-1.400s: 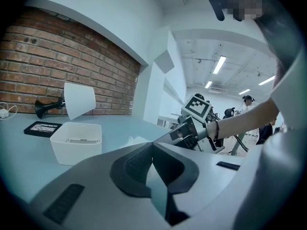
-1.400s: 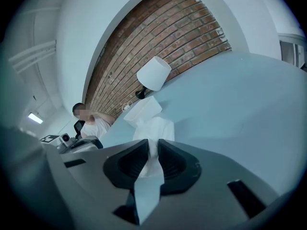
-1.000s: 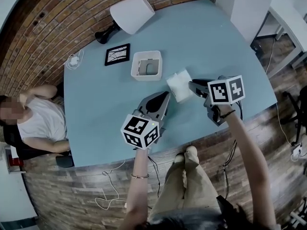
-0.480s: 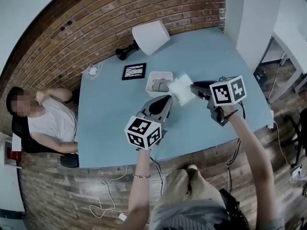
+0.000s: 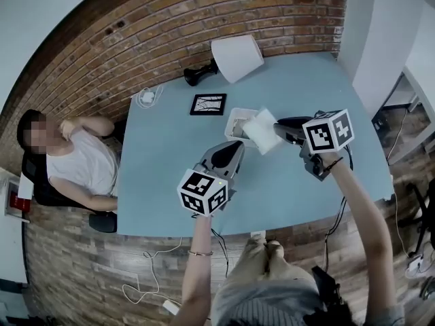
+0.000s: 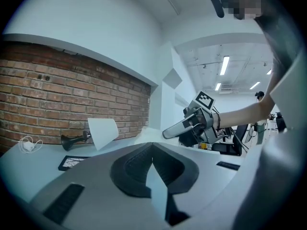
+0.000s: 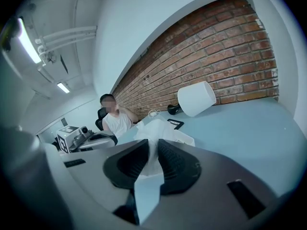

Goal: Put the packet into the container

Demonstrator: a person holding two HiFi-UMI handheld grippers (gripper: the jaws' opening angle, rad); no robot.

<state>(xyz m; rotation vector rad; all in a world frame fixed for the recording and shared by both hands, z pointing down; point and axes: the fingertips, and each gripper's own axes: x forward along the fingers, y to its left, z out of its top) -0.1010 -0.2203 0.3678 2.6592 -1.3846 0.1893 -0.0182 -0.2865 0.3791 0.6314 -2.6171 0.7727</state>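
Note:
The white packet (image 5: 262, 131) hangs above the blue table, overlapping the right rim of the white container (image 5: 236, 119). My right gripper (image 5: 279, 130) is shut on the packet's right edge. In the right gripper view the packet (image 7: 158, 131) rises from between the right gripper's (image 7: 152, 146) dark pads. My left gripper (image 5: 233, 149) hovers just in front of the container, shut with nothing between its jaws. In the left gripper view the left gripper's (image 6: 152, 145) pads meet at the tips, and the right gripper (image 6: 188, 127) shows beyond them.
A white lamp (image 5: 235, 56) lies tipped over at the back of the table (image 5: 170, 168). A black picture frame (image 5: 207, 104) and a white charger with cable (image 5: 146, 97) lie behind the container. A person (image 5: 75, 161) sits at the table's left end.
My right gripper has carried the packet leftwards from beside the container to over its right rim. The left gripper has stayed close in front of the container.

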